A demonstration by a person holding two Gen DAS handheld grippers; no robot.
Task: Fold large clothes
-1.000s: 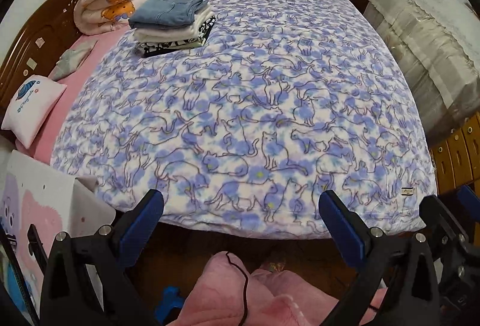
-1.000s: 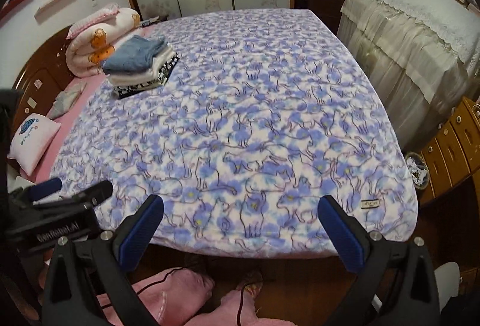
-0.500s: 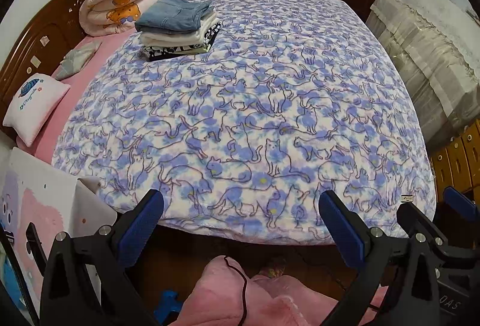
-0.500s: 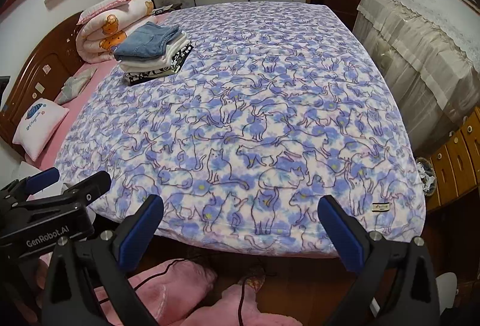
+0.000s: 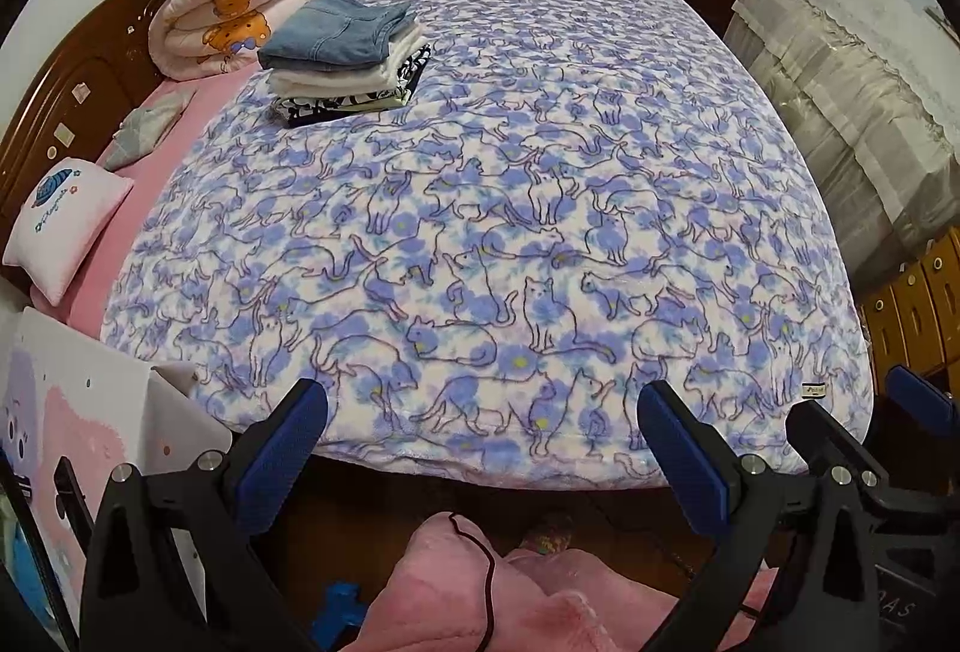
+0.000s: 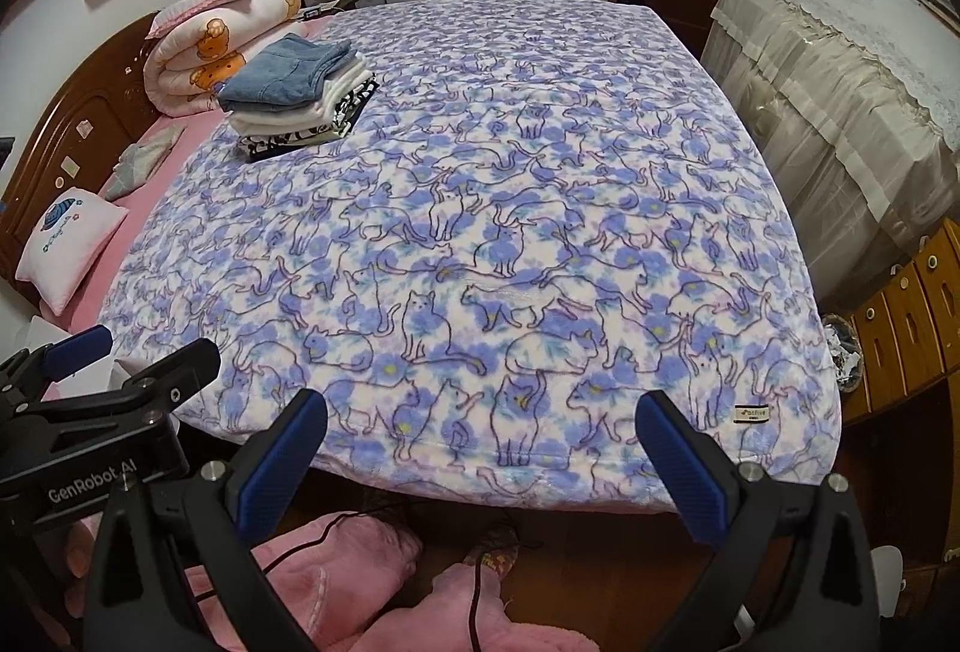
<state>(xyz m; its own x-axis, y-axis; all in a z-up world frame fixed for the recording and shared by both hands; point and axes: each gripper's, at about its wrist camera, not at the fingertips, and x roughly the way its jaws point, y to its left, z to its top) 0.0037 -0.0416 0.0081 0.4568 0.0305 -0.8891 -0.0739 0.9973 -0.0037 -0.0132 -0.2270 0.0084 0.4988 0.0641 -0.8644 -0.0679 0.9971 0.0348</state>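
Over the past second both cameras have tipped and edged toward the bed, so the stack of folded clothes (image 5: 345,54) — blue denim on top, cream cloth beneath, a black-and-white print at the bottom — now sits lower and larger in view, near the rolled bear-print quilt (image 5: 231,15) at the carved wooden headboard (image 5: 78,93). Nothing on the purple-and-white cat-print fleece blanket (image 5: 492,208) has moved; it lies flat across the mattress with no loose garment showing on it. That suggests one fold is finished and the person is squaring up for the next item, though which item cannot be told from here.

The left gripper (image 5: 483,442) hangs above the blanket's near edge, its blue-padded fingers (image 5: 282,448) spread wide, holding nothing and touching nothing. The right gripper (image 6: 480,448) is likewise wide apart and empty, just beside its partner, which shows at the lower left of the right wrist view. Below both, a pink fleece sleeve or robe (image 5: 528,598) and a thin dark cable (image 5: 480,562) fill the foreground — worn by the person, apparently.
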